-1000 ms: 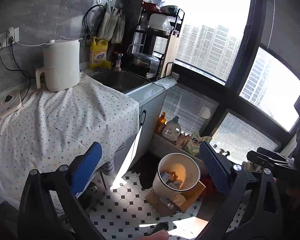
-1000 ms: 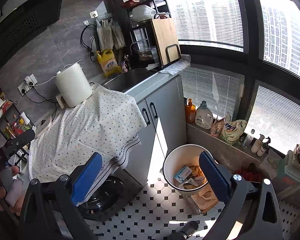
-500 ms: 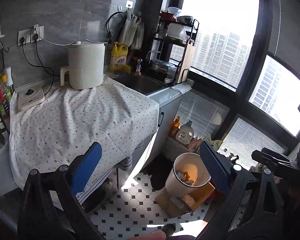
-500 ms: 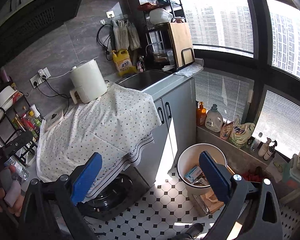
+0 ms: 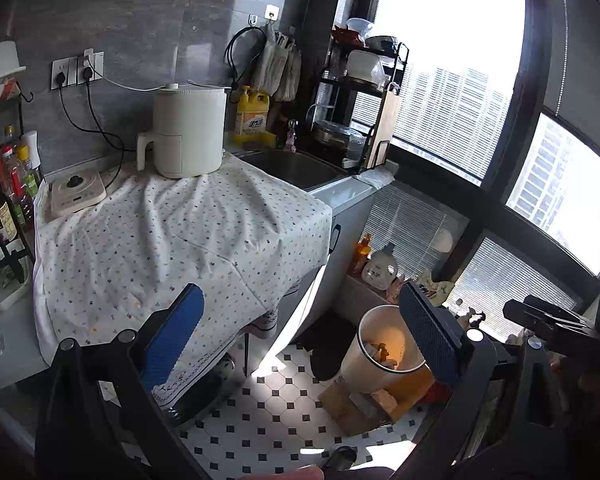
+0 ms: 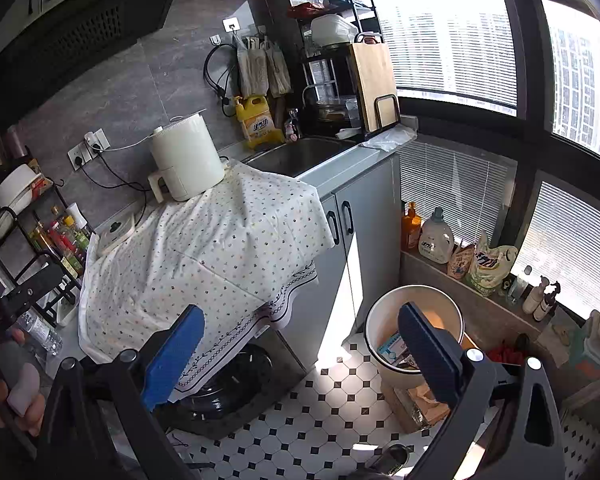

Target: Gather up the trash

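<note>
Both hand-held grippers are held up above the kitchen floor with nothing between their fingers. The left hand-held gripper [image 5: 300, 334] has its blue pads spread wide apart, and the right hand-held gripper [image 6: 300, 354] is spread just as wide.

The white trash bin [image 6: 384, 344] stands on the black-and-white tiled floor [image 6: 300, 416], near the grey cabinet [image 6: 364, 240] and just below the window ledge. Inside it lie a light-blue printed carton [image 6: 390, 348] and other scraps; the carton's print is too small to read. A brown cardboard box [image 6: 416, 406] sits against the bin's base.

On the bench, a dotted cloth [image 6: 220, 248] hangs over the front edge, and a white air fryer [image 6: 184, 160] stands on its far end. The yellow detergent jug [image 6: 258, 124] beside the sink [image 6: 300, 154] bears a label with characters I cannot make out.
</note>
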`<control>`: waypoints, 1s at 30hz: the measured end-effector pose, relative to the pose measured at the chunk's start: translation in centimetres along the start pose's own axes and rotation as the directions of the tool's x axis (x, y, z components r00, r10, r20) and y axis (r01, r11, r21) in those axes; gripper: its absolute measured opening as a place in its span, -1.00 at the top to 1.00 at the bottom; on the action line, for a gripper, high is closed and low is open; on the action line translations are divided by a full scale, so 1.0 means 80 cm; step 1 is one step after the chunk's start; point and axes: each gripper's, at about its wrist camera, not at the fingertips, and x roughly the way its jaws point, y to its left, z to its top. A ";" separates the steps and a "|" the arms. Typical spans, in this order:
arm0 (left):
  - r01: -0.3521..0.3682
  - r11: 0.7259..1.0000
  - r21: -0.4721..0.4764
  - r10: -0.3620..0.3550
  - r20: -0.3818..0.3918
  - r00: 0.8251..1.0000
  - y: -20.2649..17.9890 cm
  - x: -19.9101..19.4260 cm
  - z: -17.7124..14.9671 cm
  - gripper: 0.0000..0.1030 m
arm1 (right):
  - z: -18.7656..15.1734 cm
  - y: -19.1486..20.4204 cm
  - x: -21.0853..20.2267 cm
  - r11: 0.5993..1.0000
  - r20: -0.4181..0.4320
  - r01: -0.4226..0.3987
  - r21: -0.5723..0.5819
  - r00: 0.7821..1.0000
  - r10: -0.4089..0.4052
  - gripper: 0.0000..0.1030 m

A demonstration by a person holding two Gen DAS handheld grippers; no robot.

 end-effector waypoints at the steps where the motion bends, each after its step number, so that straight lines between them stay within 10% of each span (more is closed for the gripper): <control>1: -0.002 1.000 0.001 0.002 0.000 1.000 -0.001 0.000 0.000 -0.88 | 0.000 0.001 0.000 1.000 0.000 -0.001 -0.003 1.000 0.001 -0.85; 30: -0.019 1.000 0.000 0.019 -0.015 1.000 0.019 0.001 -0.001 -0.88 | -0.001 0.013 0.010 1.000 -0.007 -0.018 -0.006 1.000 0.018 -0.85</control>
